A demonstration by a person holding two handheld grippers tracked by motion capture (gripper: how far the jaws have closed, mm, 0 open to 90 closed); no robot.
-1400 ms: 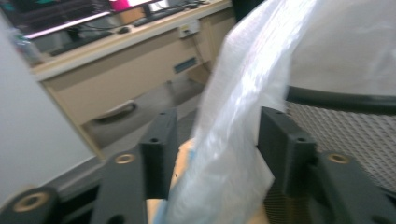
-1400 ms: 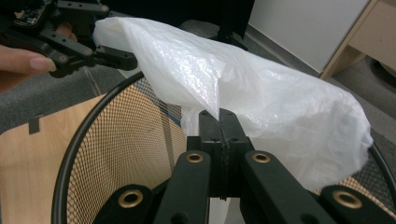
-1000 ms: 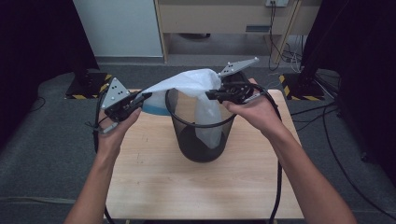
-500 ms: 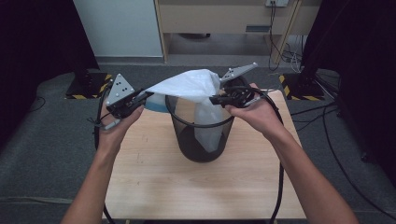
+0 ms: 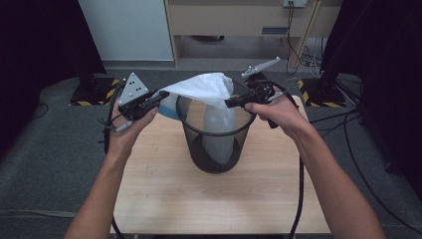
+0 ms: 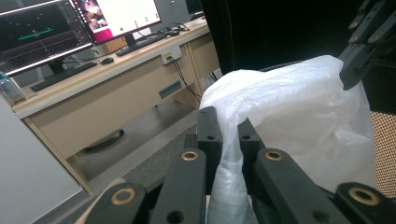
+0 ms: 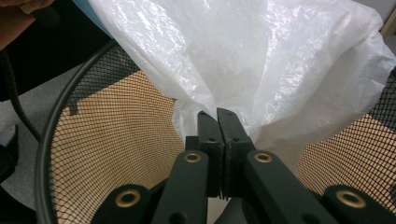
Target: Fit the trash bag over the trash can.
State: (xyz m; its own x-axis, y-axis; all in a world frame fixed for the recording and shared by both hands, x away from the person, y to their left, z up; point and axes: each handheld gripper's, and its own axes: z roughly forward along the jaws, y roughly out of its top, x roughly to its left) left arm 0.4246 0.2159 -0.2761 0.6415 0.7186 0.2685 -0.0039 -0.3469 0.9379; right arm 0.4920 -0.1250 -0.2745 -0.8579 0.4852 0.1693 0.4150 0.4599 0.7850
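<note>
We hold a two-jaw gripper in each hand and stretch a white plastic bag (image 5: 204, 89) across the top of a black wire-mesh bin (image 5: 215, 144) that stands upright on the wooden desk (image 5: 164, 189). From the high view, the left gripper (image 5: 158, 97) sits just off the bin's left rim, and its jaws are closed on a gathered fold of the bag; the left gripper view shows that fold (image 6: 229, 154) pinched between the two black jaws, with the film bunching up above and below the grip. The right gripper (image 5: 233, 103) is over the right side of the rim, and its jaws are closed on the other edge of the bag; in the right gripper view the two jaws stand pressed together with the white film (image 7: 261, 60) rising out of their tips and the mesh wall (image 7: 116, 135) curving round on both sides. Between our two grips the bag lies taut and slightly humped above the bin's mouth, while its lower part hangs down inside the bin, pale against the dark mesh. A flat blue thing (image 5: 171, 107) lies on the desk behind the bin's left side, partly hidden by the bag; we cannot tell what it is. A black cable (image 5: 299, 189) trails from the right gripper down past the desk's edge.
</note>
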